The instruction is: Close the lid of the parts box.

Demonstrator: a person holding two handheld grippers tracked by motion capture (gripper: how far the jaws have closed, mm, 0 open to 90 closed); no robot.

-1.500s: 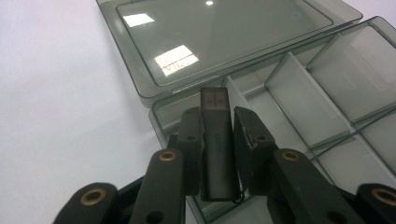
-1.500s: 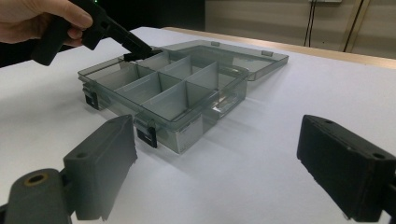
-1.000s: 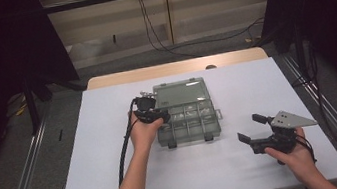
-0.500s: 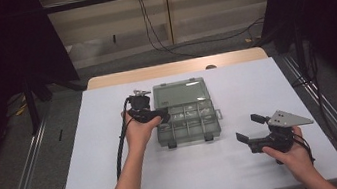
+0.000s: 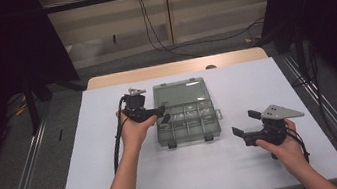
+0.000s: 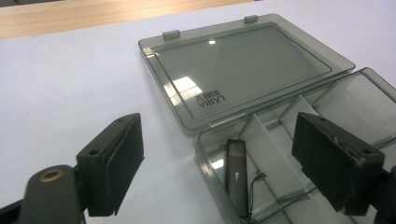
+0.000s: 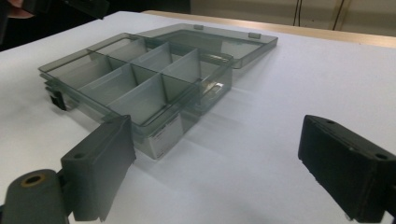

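Note:
A smoky clear compartment box [image 5: 189, 127] lies mid-table, its lid [image 5: 179, 93] folded flat behind it. In the left gripper view a black USB stick [image 6: 236, 179] lies in the box's [image 6: 280, 140] near-left compartment, below the jaws and touching neither pad. My left gripper [image 5: 162, 115] hovers at the box's left edge. Its jaws have just been opening and now stand wide, with nothing gripped [image 6: 219, 140]. My right gripper [image 5: 244, 121] rests to the right of the box, open and empty [image 7: 215, 154], pointing at the box [image 7: 135, 79].
The white table top [image 5: 119, 182] ends in a wooden strip [image 5: 177, 68] at the far side. A black cable [image 5: 116, 148] trails from the left gripper along the forearm. Metal rails run along both sides of the table.
The left gripper's jaws stand wider apart than a second ago, and the hand has shifted slightly at the box's left edge. The right hand has stayed in place.

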